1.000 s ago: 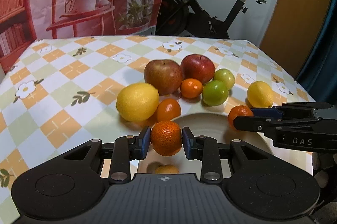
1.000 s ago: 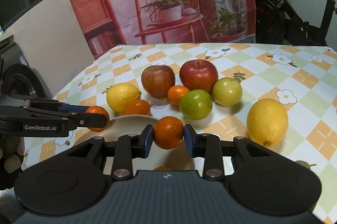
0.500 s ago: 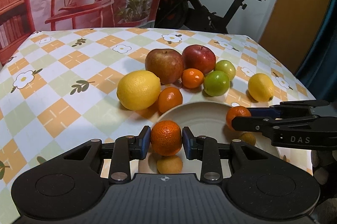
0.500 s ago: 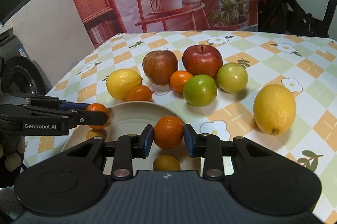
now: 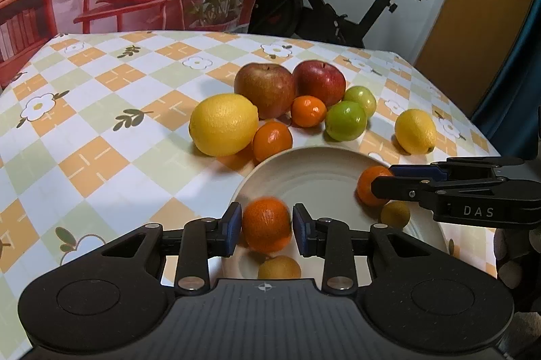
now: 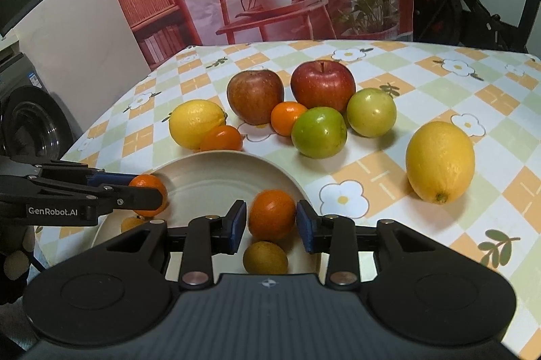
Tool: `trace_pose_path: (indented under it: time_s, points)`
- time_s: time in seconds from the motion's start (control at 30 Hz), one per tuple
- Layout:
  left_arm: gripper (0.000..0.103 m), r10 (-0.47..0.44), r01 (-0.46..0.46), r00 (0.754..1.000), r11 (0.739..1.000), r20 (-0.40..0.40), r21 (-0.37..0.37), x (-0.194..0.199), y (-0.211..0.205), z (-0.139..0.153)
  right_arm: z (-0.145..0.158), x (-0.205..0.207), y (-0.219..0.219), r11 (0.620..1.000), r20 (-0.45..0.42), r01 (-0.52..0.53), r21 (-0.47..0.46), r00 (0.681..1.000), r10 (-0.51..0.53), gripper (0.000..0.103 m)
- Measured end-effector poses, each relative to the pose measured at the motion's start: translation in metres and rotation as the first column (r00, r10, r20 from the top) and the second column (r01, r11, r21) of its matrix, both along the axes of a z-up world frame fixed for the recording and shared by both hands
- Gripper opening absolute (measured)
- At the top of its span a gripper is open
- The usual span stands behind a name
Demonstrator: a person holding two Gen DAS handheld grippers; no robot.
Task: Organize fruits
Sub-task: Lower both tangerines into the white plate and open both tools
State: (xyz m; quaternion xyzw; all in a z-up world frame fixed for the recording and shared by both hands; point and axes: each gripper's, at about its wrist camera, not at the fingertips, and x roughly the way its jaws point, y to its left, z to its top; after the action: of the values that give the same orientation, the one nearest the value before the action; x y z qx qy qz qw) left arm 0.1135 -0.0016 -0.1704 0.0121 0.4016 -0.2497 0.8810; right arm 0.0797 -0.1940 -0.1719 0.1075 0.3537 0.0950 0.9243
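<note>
Tangerines are being gathered onto the plate (image 5: pixel 338 157): one (image 5: pixel 267 224) is being held over it between the left gripper (image 5: pixel 267 230) fingers, another (image 6: pixel 272 214) is being released there as the right gripper (image 6: pixel 272 221) fingers are opening. Apples, lemons, green fruits and two tangerines are left waiting on the table (image 5: pixel 101 130).

So the plate (image 6: pixel 216 164) sits low and centre in the right wrist view, on the tabletop (image 6: pixel 473 82). Two apples (image 6: pixel 255 96) are mid-frame behind it, with a lemon (image 6: pixel 196 123) at left. Another lemon (image 6: pixel 439 162) sits alone at right, well apart.
</note>
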Motion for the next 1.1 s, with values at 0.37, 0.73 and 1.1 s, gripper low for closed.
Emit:
trace_pose_path:
  time_s: [0.37, 0.73, 1.1]
  points:
    - [0.035, 0.062, -0.061, 0.997, 0.998, 0.054, -0.022, -0.001, 0.006, 0.011, 0.007, -0.004, -0.002, 1.0, 0.037, 0.018, 0.003, 0.999, -0.018, 0.037]
    - [0.035, 0.078, -0.077, 0.993, 0.997, 0.087, -0.014, 0.0, 0.006, 0.017, 0.011, -0.005, -0.011, 0.999, 0.049, 0.045, 0.014, 0.998, -0.045, 0.037]
    - [0.035, 0.101, -0.1, 0.992, 0.995, 0.079, -0.016, 0.002, 0.009, 0.017, 0.01, -0.005, -0.012, 0.999, 0.05, 0.05, 0.015, 0.997, -0.051, 0.037]
